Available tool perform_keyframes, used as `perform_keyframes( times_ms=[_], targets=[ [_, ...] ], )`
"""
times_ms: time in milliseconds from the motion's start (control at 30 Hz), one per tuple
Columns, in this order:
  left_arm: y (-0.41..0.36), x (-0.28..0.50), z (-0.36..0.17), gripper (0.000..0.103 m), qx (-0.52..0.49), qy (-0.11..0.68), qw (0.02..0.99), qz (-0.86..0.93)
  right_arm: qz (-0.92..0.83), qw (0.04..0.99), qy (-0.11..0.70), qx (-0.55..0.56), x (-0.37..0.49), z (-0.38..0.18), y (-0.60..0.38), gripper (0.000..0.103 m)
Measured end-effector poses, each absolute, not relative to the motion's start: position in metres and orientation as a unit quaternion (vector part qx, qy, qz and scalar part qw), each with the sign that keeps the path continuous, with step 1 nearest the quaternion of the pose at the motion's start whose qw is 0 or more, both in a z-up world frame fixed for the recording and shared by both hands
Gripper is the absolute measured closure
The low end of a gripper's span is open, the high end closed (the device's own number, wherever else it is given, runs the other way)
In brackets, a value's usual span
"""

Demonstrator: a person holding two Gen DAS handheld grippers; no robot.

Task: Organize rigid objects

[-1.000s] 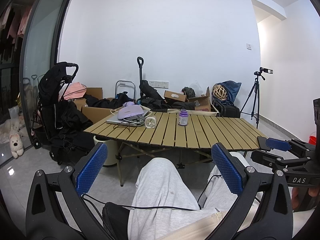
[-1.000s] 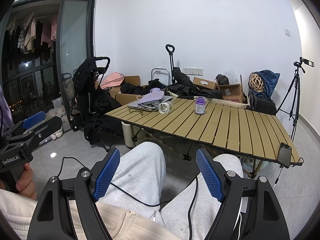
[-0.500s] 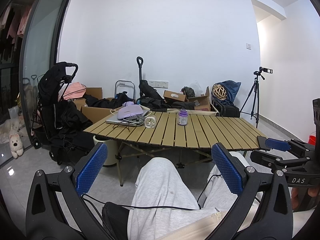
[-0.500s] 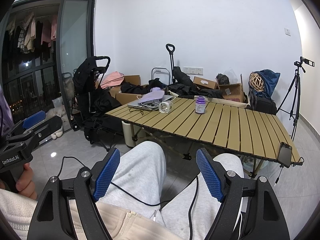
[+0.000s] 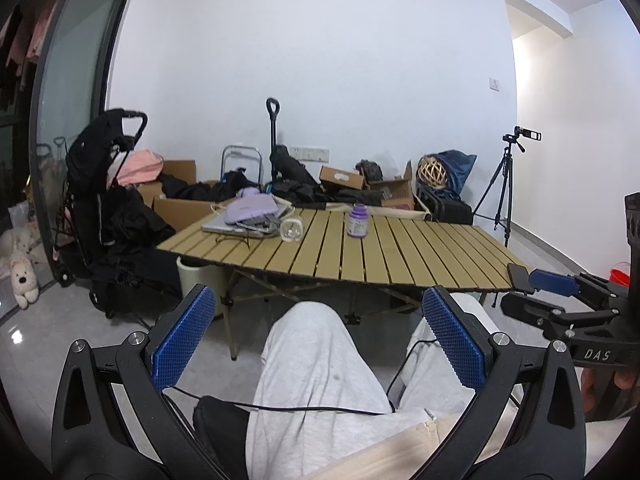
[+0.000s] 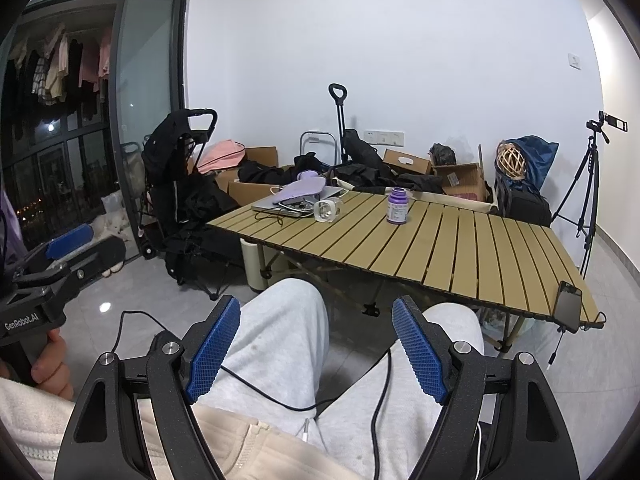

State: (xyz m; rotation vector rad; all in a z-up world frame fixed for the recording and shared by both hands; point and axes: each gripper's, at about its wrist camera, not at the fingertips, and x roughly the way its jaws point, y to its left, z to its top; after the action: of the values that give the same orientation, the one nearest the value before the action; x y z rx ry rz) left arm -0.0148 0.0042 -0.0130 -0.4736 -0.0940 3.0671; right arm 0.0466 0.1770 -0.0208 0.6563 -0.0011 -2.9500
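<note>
A slatted wooden table (image 5: 400, 252) (image 6: 460, 248) stands ahead. On it a purple bottle (image 5: 357, 221) (image 6: 397, 211) stands upright, a clear glass (image 5: 292, 229) (image 6: 327, 209) lies on its side, and a purple case (image 5: 251, 208) (image 6: 300, 190) rests on a laptop (image 5: 224, 226) (image 6: 272, 205). A phone (image 6: 567, 306) (image 5: 519, 277) lies at the table's near right corner. My left gripper (image 5: 318, 344) and right gripper (image 6: 316, 354) are both open and empty, held over the person's lap, well short of the table.
A black stroller (image 5: 108, 200) stands left of the table. Cardboard boxes (image 5: 394, 192) and dark clothes pile behind it. A tripod (image 5: 506, 188) stands at the right. A white bin (image 5: 196, 284) sits under the table. Cables run over the person's grey trousers (image 5: 320, 360).
</note>
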Motion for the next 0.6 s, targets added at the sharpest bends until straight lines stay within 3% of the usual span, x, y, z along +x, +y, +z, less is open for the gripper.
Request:
perform_keyframes(
  times_ms=[600],
  targets=[
    [-0.017,-0.105,-0.014,0.0,-0.184,-0.019,0.014,0.983,-0.975,0.036,0.005,0.22,-0.021,-0.004,0.212,0.02]
  ],
)
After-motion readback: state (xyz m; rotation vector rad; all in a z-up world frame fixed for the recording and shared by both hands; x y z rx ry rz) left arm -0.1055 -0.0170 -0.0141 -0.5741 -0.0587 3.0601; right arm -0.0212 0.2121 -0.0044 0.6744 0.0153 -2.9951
